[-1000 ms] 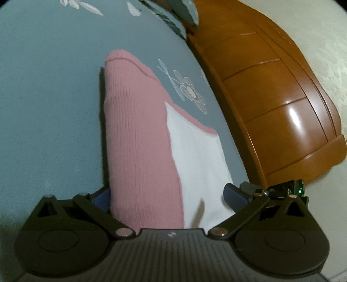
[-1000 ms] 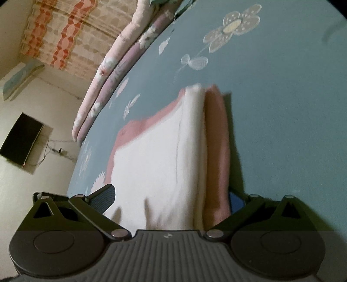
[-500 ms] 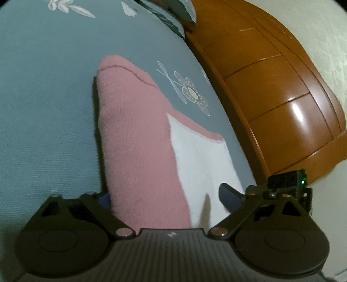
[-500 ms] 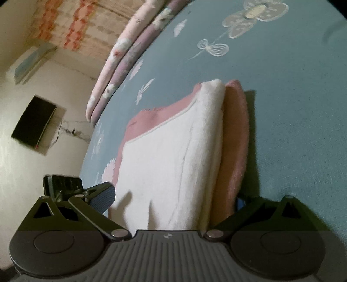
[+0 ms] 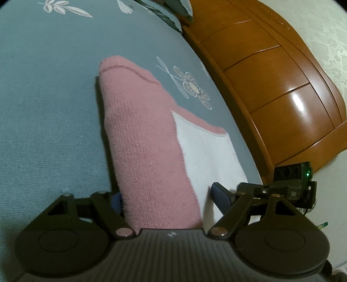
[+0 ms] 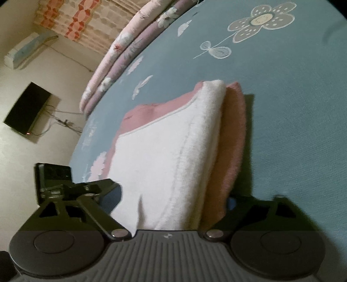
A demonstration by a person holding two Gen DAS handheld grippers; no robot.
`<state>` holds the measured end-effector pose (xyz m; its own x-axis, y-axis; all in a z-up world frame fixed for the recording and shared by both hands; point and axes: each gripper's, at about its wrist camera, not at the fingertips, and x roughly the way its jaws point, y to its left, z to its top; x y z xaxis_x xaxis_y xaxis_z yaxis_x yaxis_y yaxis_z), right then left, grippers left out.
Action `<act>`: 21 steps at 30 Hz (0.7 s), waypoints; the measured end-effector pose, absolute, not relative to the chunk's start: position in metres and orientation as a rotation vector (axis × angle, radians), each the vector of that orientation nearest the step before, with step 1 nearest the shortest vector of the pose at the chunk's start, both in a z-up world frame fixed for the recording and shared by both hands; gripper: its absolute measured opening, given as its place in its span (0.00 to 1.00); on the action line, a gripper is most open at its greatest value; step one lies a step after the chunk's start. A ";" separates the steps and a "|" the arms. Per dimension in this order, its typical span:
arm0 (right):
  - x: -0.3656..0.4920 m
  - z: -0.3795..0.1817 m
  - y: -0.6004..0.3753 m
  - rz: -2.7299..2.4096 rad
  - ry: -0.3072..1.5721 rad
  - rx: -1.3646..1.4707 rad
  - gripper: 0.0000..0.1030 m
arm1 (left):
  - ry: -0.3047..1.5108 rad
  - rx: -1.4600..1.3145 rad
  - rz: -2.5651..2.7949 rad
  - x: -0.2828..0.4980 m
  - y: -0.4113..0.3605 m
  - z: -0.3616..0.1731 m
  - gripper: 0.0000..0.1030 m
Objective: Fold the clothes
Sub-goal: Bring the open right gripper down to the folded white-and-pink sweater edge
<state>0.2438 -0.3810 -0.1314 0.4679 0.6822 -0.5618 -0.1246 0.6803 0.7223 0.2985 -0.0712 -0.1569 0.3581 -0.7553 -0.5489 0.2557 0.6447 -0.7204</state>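
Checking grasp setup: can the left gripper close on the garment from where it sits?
Probably yes. The pink and white garment already lies between the open fingers of the left gripper, on the bedsheet, with nothing between the fingers and the cloth.

wooden headboard [image 5: 279, 91] | flowered bedsheet [image 6: 292, 108] | wall screen [image 6: 27, 109] | curtain [image 6: 86, 19]

A home bedroom: a blue flower-print bedsheet [image 5: 54, 108] fills the view, with a glossy wooden headboard [image 5: 282, 91] at two o'clock, and folded floral quilts [image 6: 130, 47], a wall-mounted air conditioner [image 6: 26, 51] and television [image 6: 26, 108] around ten o'clock.
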 end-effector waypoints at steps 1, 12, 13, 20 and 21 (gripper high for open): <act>0.243 -0.132 -0.383 0.527 0.968 0.662 0.73 | 1.004 -0.583 -0.698 0.299 -0.072 -0.157 0.78; 0.237 -0.126 -0.370 0.404 0.984 0.556 0.50 | 1.009 -0.580 -0.626 0.294 -0.077 -0.151 0.78; 0.236 -0.125 -0.368 0.396 0.982 0.545 0.50 | 1.011 -0.580 -0.619 0.293 -0.078 -0.150 0.78; 0.229 -0.121 -0.360 0.340 0.944 0.509 0.50 | 1.024 -0.575 -0.568 0.290 -0.081 -0.144 0.72; 0.228 -0.120 -0.358 0.331 0.939 0.496 0.51 | 1.026 -0.574 -0.560 0.290 -0.082 -0.144 0.72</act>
